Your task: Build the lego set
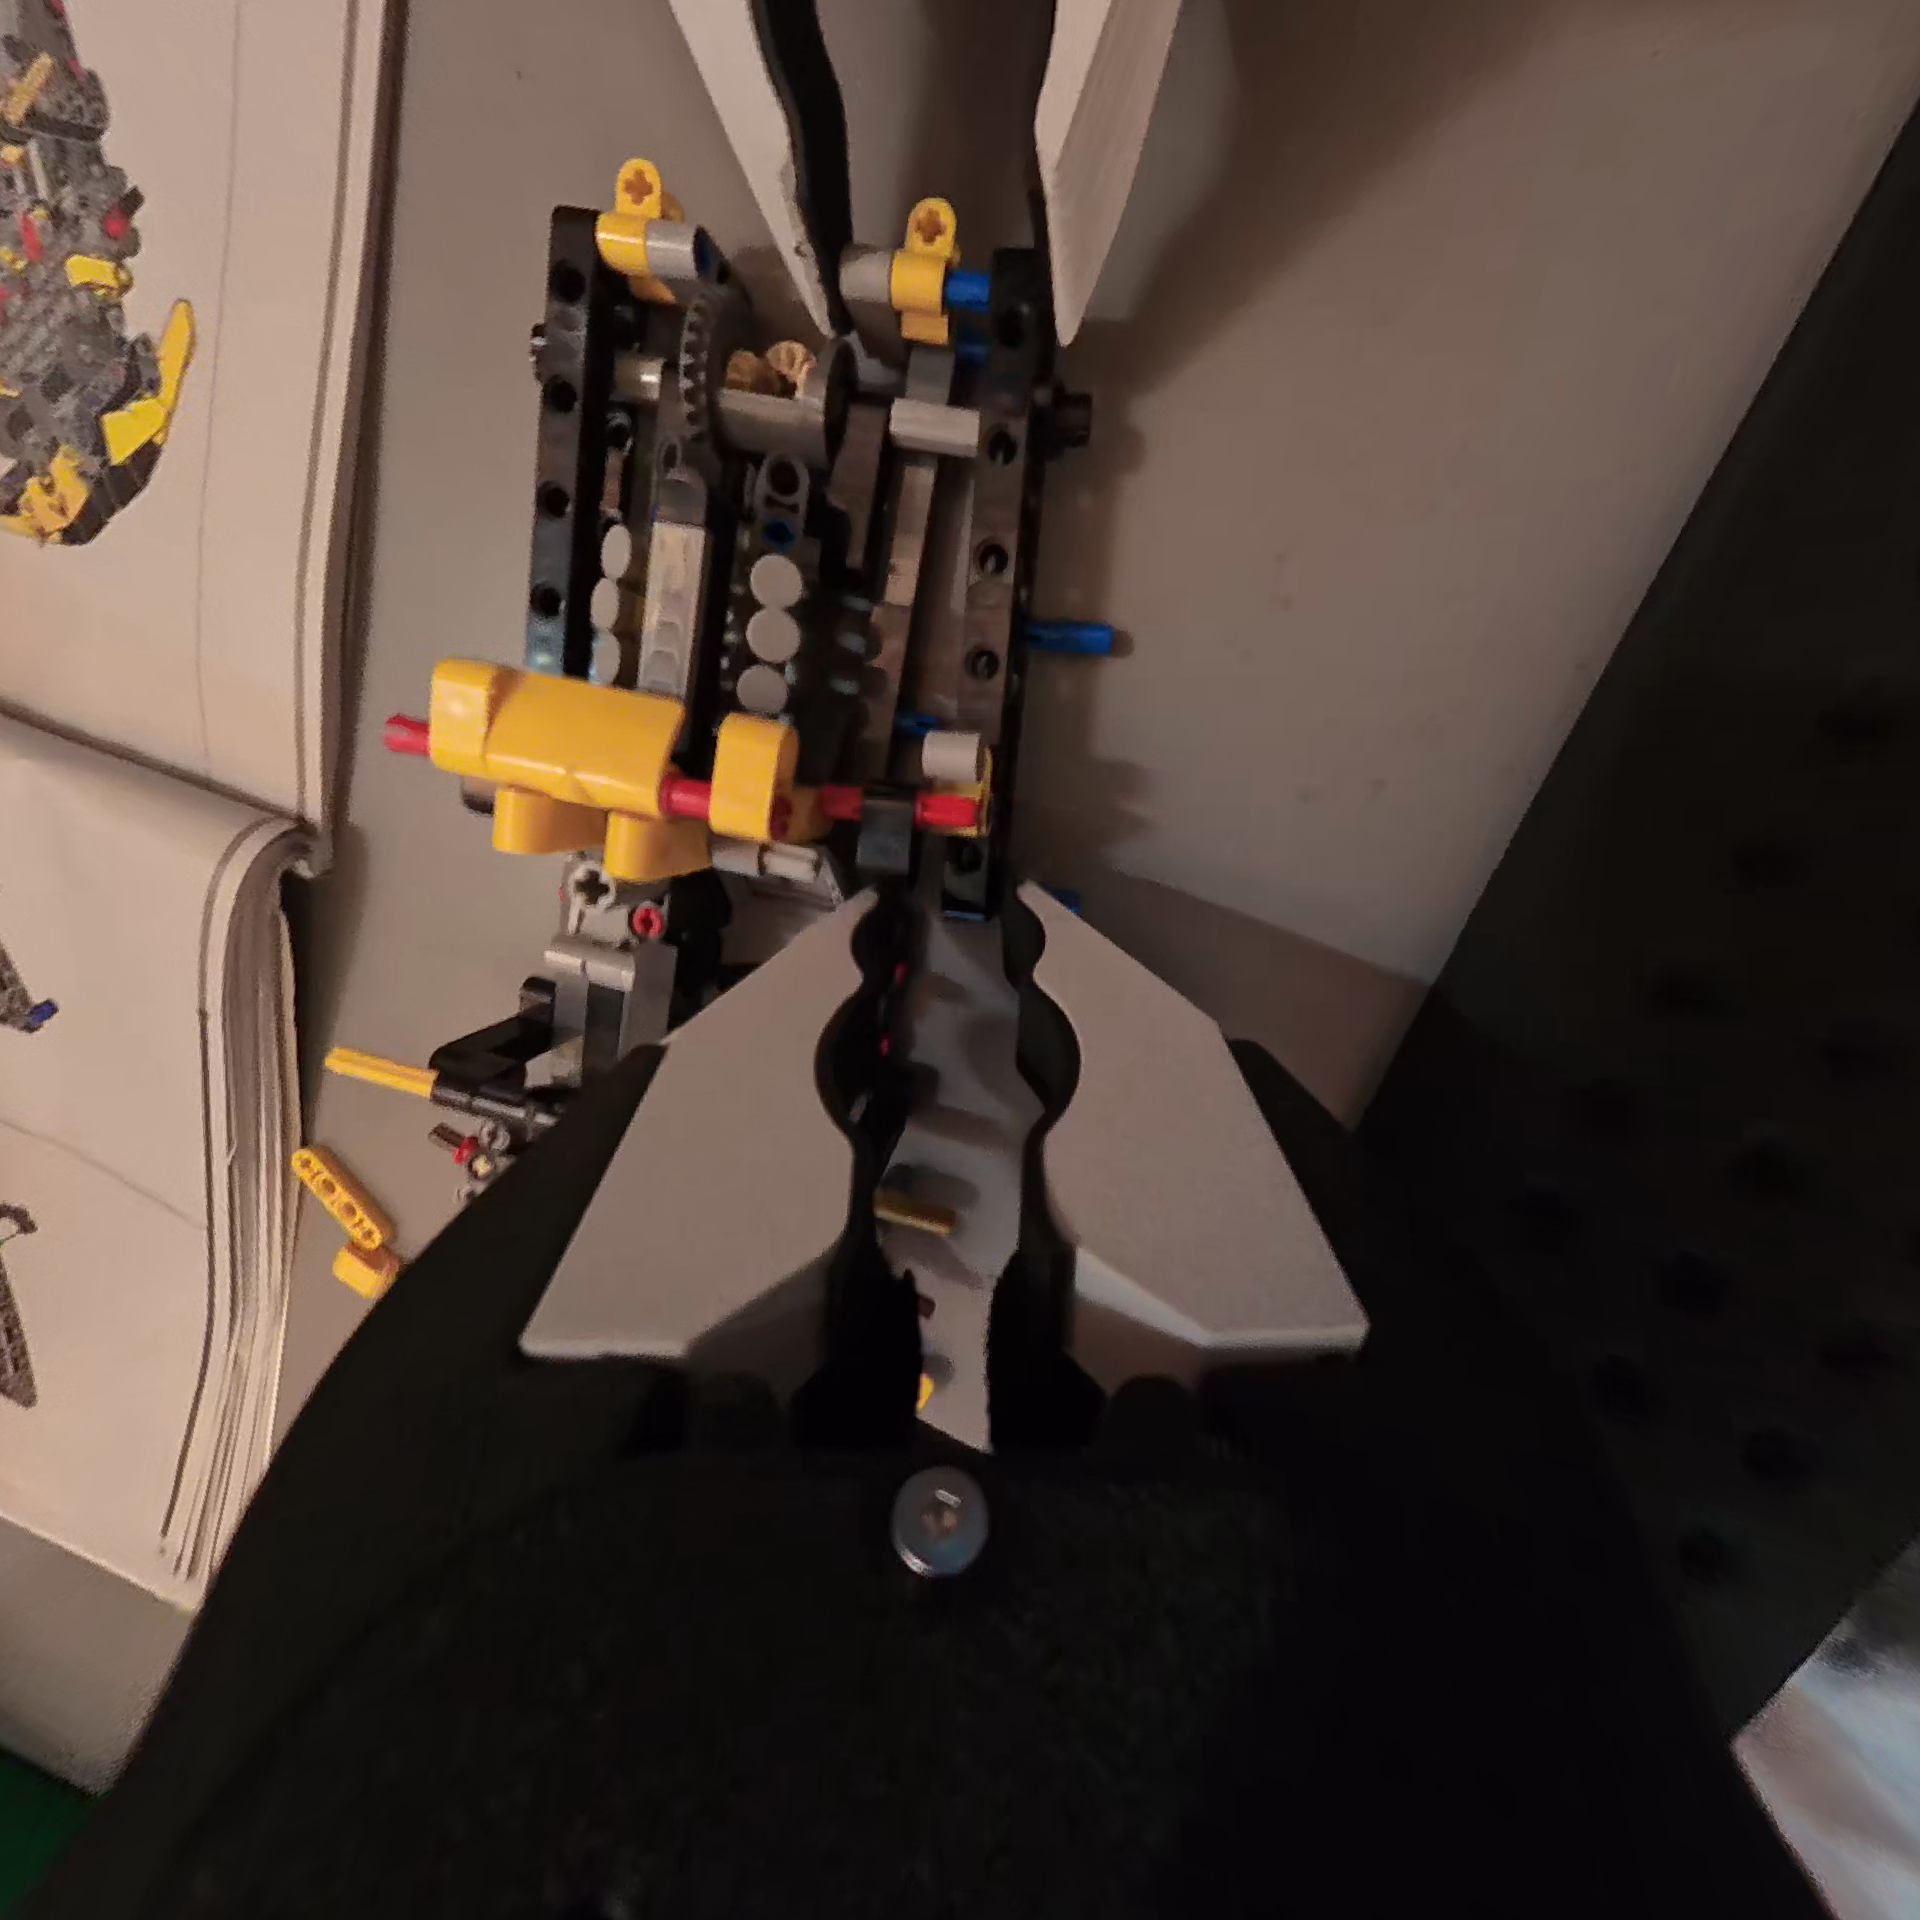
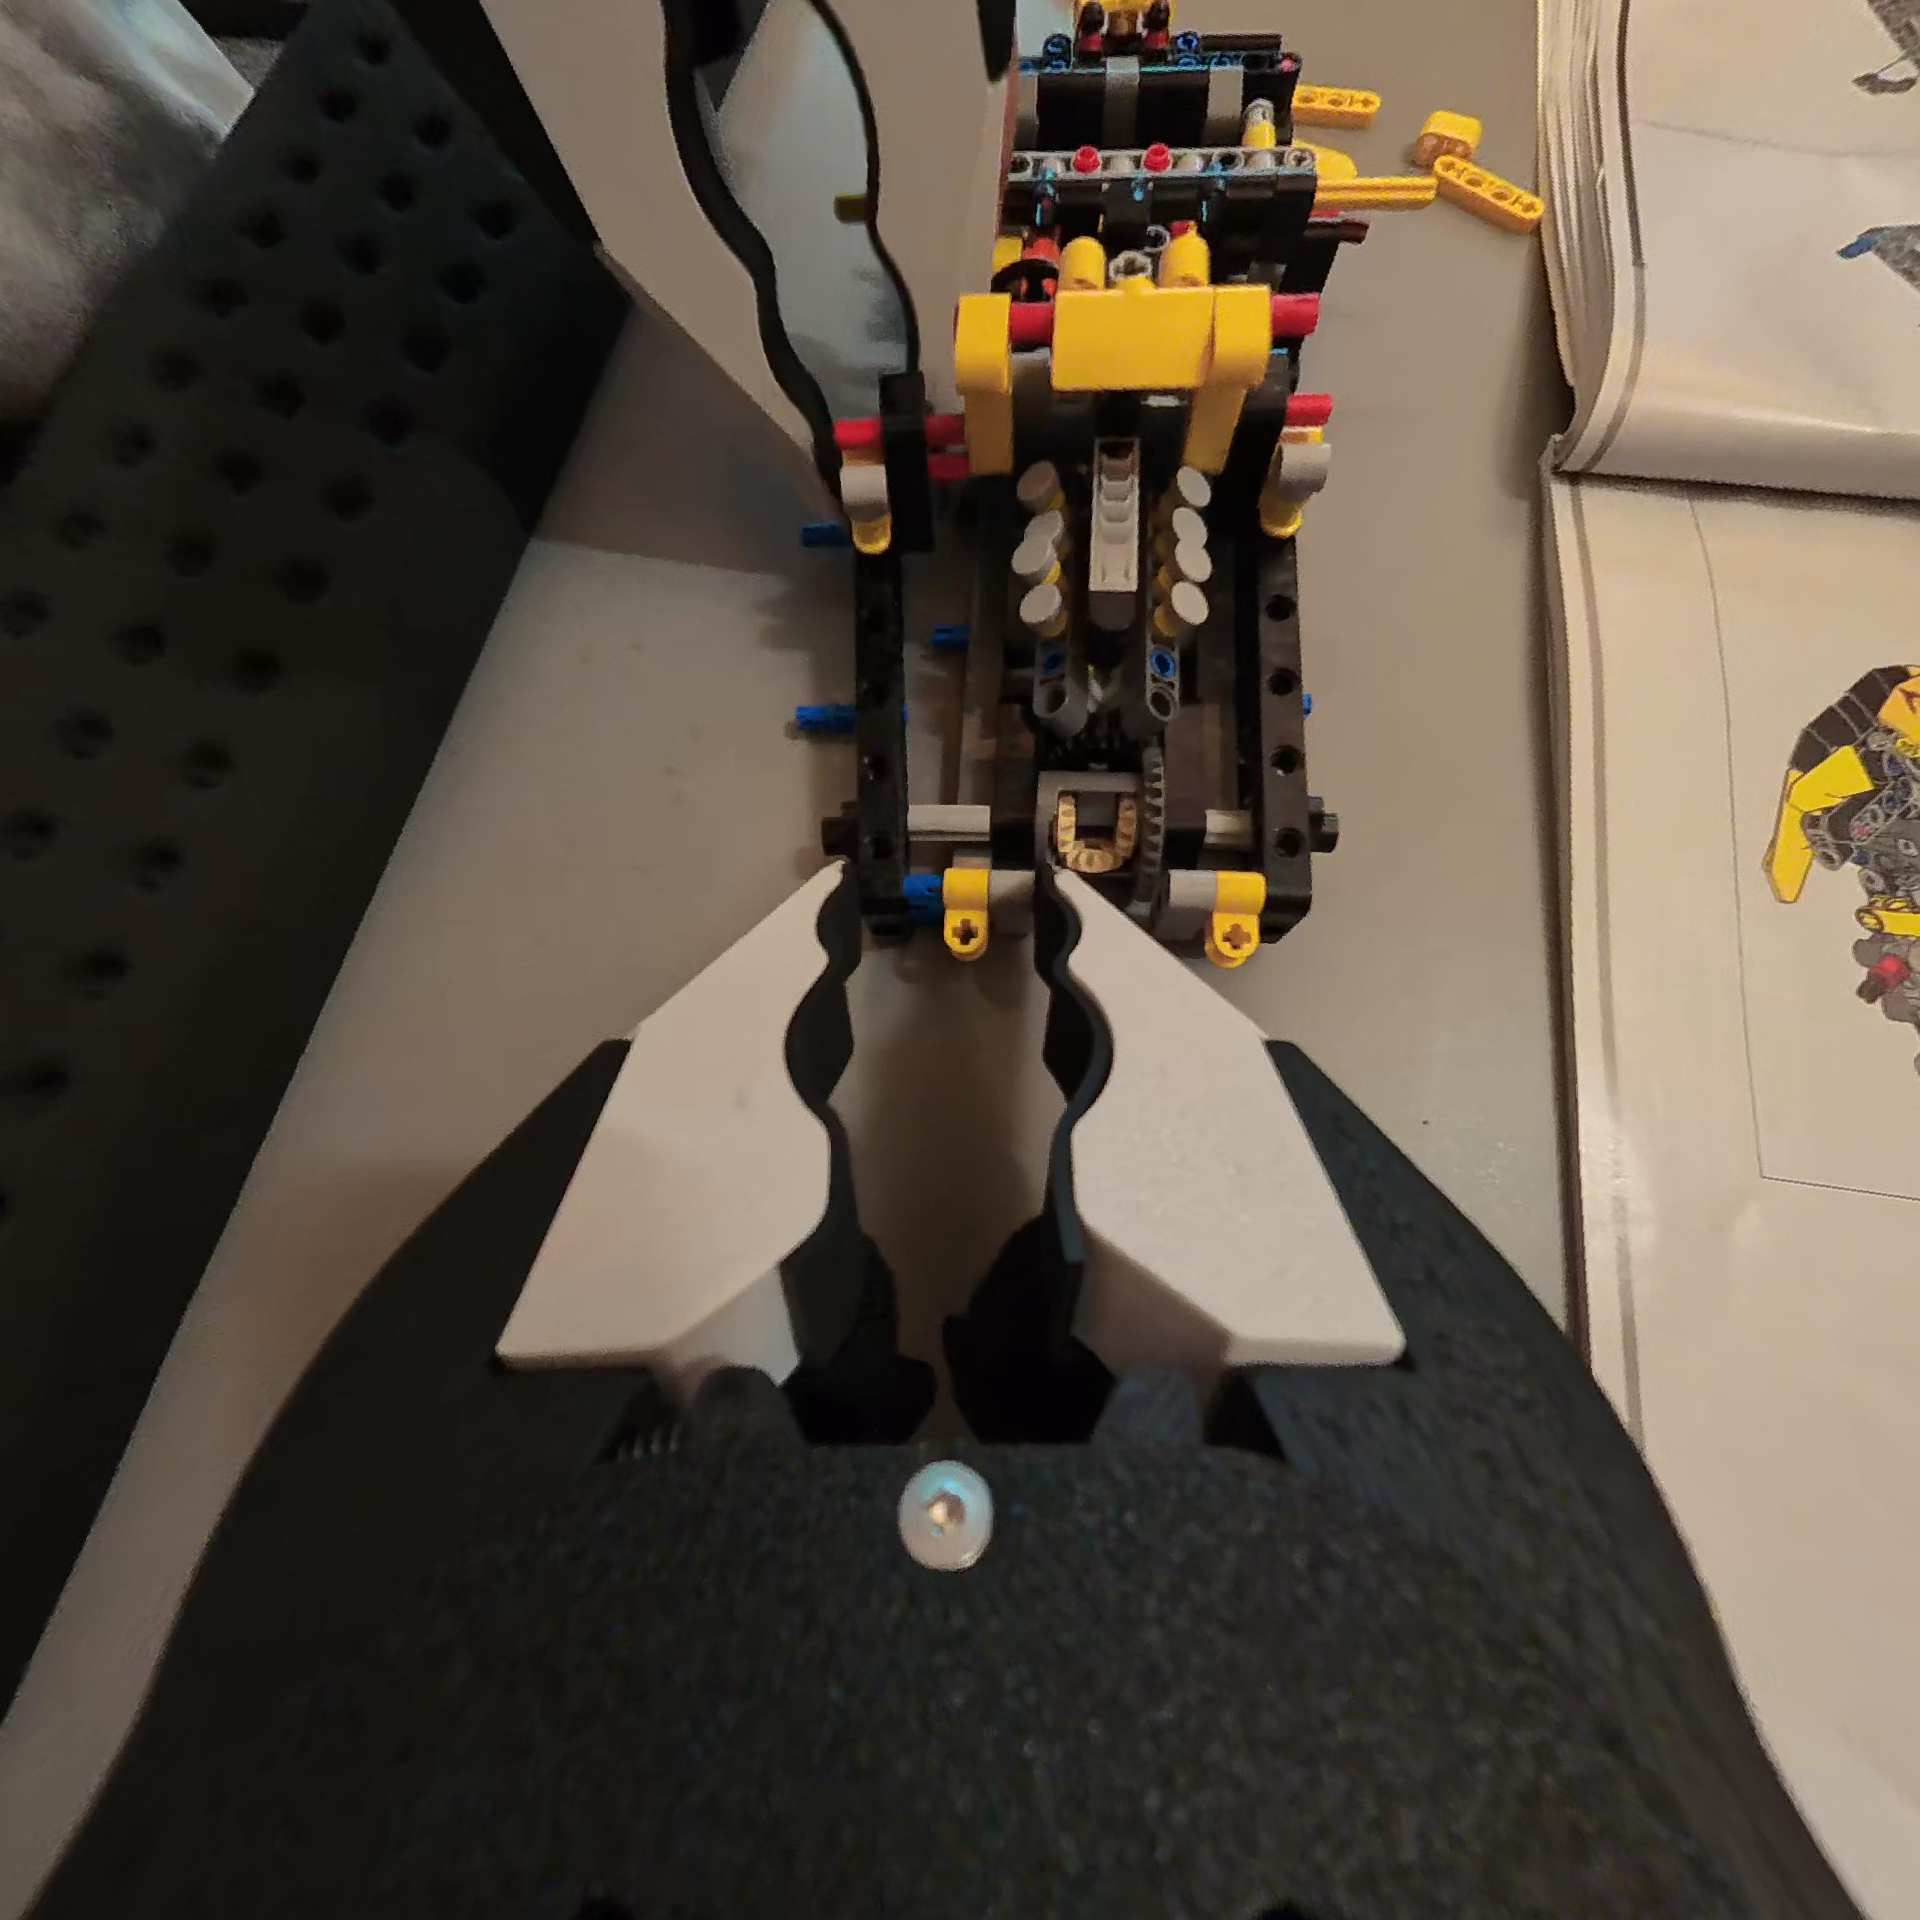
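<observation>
The lego model is a long black frame with yellow, grey, red and blue parts, lying on the pale table. My left gripper is shut on the black beam at its near end. My right gripper comes in from the far end and clamps the frame corner by a yellow connector. In the right wrist view the model runs away from me and my right gripper is shut on its near left corner. One of the left gripper's white fingers reaches the model's far left side.
An open instruction booklet lies beside the model, also in the right wrist view. Loose yellow beams lie near it. Black perforated foam borders the table on the other side. There is about 9 centimetres between the tips of the two grippers.
</observation>
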Available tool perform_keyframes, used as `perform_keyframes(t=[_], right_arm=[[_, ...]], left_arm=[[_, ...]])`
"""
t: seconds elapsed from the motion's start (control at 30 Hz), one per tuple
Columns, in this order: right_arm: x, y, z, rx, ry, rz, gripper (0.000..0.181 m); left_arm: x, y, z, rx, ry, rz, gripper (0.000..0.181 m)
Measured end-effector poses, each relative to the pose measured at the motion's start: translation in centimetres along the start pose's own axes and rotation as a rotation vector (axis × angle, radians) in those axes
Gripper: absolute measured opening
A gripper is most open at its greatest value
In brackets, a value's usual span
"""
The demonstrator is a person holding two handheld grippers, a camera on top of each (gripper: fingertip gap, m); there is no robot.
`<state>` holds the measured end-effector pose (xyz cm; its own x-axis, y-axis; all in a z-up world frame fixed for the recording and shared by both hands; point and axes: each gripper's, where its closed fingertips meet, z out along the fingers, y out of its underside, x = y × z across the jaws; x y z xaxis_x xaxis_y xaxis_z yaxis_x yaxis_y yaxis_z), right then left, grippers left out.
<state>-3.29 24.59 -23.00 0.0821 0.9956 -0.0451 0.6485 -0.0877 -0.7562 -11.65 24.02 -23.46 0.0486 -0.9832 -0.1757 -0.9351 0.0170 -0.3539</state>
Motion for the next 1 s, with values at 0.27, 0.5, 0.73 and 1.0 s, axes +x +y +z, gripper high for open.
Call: perform_keyframes(t=[0.27,0.5,0.73,1.0], right_arm=[[0.1,0.0,0.1,0.013,0.048,0.009,0.031],[0.1,0.0,0.1,0.033,0.039,0.037,0.031],[0.1,0.0,0.1,0.045,0.064,0.056,0.031],[0.2,-0.1,0.2,0.058,0.085,0.059,0.031]], left_arm=[[-1.3,1.3,-2.6,0.119,0.066,-0.122,0.035],[-2.6,-1.3,-3.9,0.287,-0.006,-0.125,0.059],[-3.2,-0.6,-1.0,0.233,0.029,-0.036,0.088],[-3.0,-1.2,-0.1,0.275,0.109,0.07,0.089]])
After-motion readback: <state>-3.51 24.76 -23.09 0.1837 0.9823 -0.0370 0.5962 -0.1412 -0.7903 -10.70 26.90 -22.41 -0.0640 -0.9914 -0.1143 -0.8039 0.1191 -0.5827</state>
